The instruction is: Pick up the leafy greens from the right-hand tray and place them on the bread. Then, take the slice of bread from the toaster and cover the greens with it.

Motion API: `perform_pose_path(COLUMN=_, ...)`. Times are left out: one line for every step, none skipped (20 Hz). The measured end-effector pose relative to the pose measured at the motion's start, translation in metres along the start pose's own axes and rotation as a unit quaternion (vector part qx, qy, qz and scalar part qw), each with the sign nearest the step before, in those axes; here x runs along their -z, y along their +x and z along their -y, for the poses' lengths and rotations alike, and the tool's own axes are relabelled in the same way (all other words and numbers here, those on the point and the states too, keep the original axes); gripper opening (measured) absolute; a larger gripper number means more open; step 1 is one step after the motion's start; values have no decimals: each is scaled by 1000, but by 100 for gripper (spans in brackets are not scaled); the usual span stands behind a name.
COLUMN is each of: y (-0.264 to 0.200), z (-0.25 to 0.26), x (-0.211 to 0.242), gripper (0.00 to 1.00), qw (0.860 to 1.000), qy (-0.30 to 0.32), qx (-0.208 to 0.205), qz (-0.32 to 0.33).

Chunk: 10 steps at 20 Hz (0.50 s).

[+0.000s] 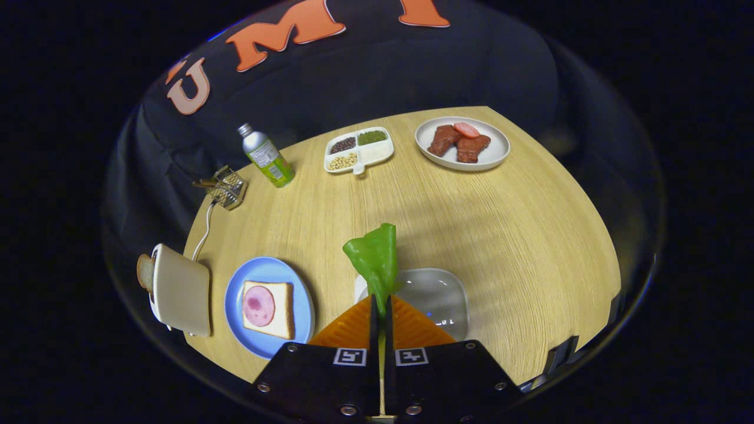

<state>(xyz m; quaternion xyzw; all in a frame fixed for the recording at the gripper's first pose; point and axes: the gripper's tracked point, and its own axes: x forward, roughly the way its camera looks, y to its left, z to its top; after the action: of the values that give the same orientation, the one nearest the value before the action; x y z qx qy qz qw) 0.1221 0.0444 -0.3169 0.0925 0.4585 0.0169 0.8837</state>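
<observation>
Greens are in my grip and off the tray; everything after the pick is still to do.

At the bottom centre of the frame my gripper (380, 318) has its fingers pressed nearly together on the stem end of the leafy greens (375, 259), and the leaf stands up just ahead of the tips, so I judge the grasp secure. Right behind it the clear glass tray (439, 297) lies bare. Lower left, the bread slice with a round of ham (268, 308) waits uncovered on the blue plate (297, 291); past it the toaster (179, 290) holds the second slice (145, 272) at its far end. I'm looking steeply down at the wooden table (500, 235), so my next swing is leftward. Far side: bottle (266, 156), divided dish of beans (358, 149), plate of meat (462, 143).
</observation>
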Motion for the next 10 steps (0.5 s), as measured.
perform_pose_path(y=-4, z=-8, x=-3, gripper=3, qw=1000, qy=-9, qx=-3, qz=8)
perform_pose_path(y=-9, z=-18, x=-6, gripper=3, qw=1000, qy=-15, qx=-10, qz=13)
perform_pose_path(y=-12, z=-28, x=-7, gripper=4, qw=999, qy=-22, qx=-16, qz=16)
perform_pose_path(y=-15, z=-36, x=-7, gripper=4, qw=999, qy=-27, qx=-20, qz=17)
perform_pose_path(y=-16, z=-45, x=-7, gripper=4, qw=999, qy=-33, qx=-26, qz=19)
perform_pose_path(y=-16, z=-53, x=-7, gripper=4, qw=998, qy=-40, qx=-33, qz=19)
perform_pose_path(y=-18, z=-59, x=-6, gripper=3, qw=998, qy=-41, qx=-34, qz=20)
perform_pose_path(y=-18, z=-66, x=-7, gripper=4, qw=998, qy=-43, qx=-38, qz=20)
perform_pose_path(y=-18, z=-75, x=-6, gripper=3, qw=998, qy=-51, qx=-44, qz=20)
perform_pose_path(y=-18, z=-83, x=-5, gripper=3, qw=997, qy=-59, qx=-47, qz=19)
